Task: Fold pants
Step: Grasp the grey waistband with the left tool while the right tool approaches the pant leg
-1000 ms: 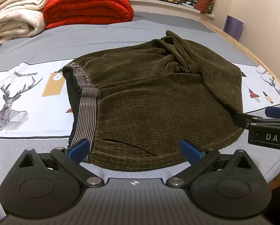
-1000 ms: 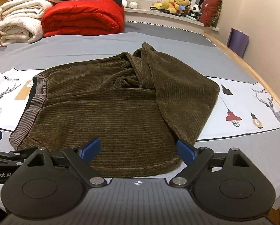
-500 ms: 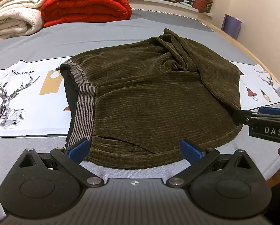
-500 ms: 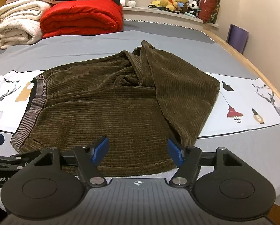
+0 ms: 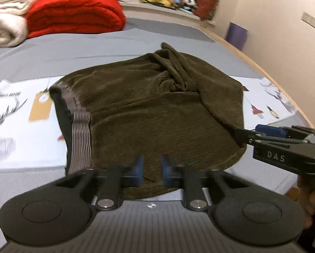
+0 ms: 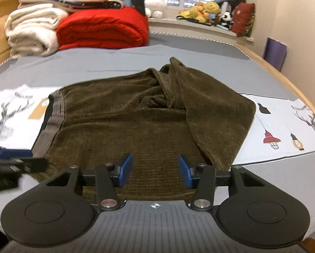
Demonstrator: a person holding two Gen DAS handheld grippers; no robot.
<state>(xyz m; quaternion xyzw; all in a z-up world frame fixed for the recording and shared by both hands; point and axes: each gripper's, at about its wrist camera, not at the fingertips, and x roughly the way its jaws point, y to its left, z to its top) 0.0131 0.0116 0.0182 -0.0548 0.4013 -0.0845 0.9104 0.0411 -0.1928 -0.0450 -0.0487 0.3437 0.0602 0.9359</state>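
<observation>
Our left gripper [image 5: 151,174] has just closed narrow on the pants [image 5: 157,113] hem at lower centre. Our right gripper [image 6: 155,171], half-wide and closing, grips nothing, so lifting now could skew the fold.

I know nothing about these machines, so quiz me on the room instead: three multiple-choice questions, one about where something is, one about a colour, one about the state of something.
1. Where is the red quilt?
A. On top of the pants
B. At the far end of the bed, beside the white blankets
C. On the floor

2. What colour are the pants?
A. Dark olive-brown
B. Bright blue
C. White

3. How do the pants lie?
A. Hanging from a hook
B. Rolled into a tight ball
C. Spread on the bed, with one side folded over the rest

Answers:
1 B: the quilt sits rolled next to the white blankets at the far end of the bed.
2 A: the ribbed cloth is dark olive-brown in both views.
3 C: the pants lie flat on the bed, with a flap lying across their right part.
</observation>
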